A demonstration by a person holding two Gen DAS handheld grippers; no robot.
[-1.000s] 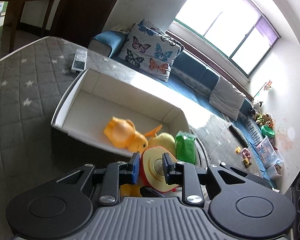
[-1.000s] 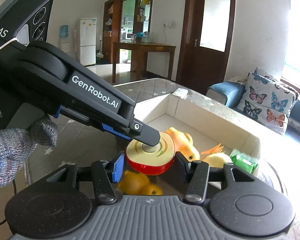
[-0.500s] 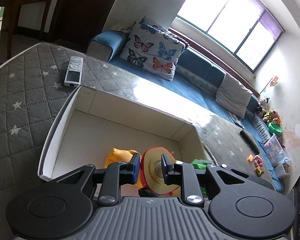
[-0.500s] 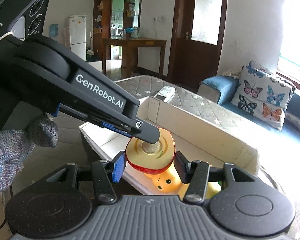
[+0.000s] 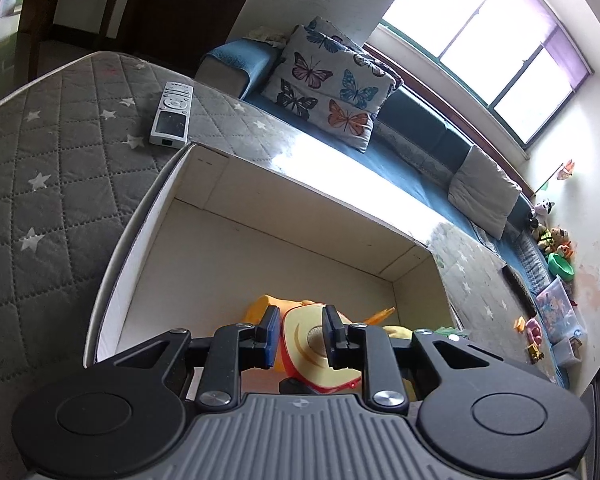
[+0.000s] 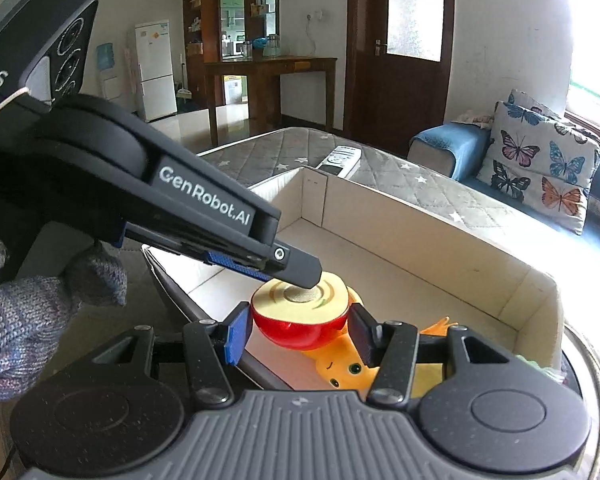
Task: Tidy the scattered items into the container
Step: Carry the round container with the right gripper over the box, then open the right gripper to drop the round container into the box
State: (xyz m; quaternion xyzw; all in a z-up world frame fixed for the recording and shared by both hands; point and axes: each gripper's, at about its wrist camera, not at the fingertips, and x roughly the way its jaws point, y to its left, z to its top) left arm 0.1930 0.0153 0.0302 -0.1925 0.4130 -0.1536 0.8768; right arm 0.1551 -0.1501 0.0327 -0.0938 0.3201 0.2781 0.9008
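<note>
A red toy apple half [image 5: 312, 344] with a cream cut face is held by my left gripper [image 5: 300, 338], which is shut on it. In the right wrist view the apple half [image 6: 298, 316] sits between the fingers of my right gripper [image 6: 296, 334], and the left gripper's finger [image 6: 296, 268] rests on its cut face. Whether the right jaws press the apple is unclear. Both hold it above the white cardboard box [image 5: 236, 184], which also shows in the right wrist view [image 6: 420, 256]. An orange toy [image 6: 340, 364] lies in the box below.
A grey remote control [image 5: 172, 114] lies on the grey star-quilted surface [image 5: 40, 152] beyond the box's far corner. A green item [image 6: 540, 364] sits at the box's right end. A blue sofa with a butterfly cushion [image 5: 328, 84] stands behind.
Both grippers have moved with the apple half further over the box, toward its open middle. The remote and the box's far corner have come closer in view.
</note>
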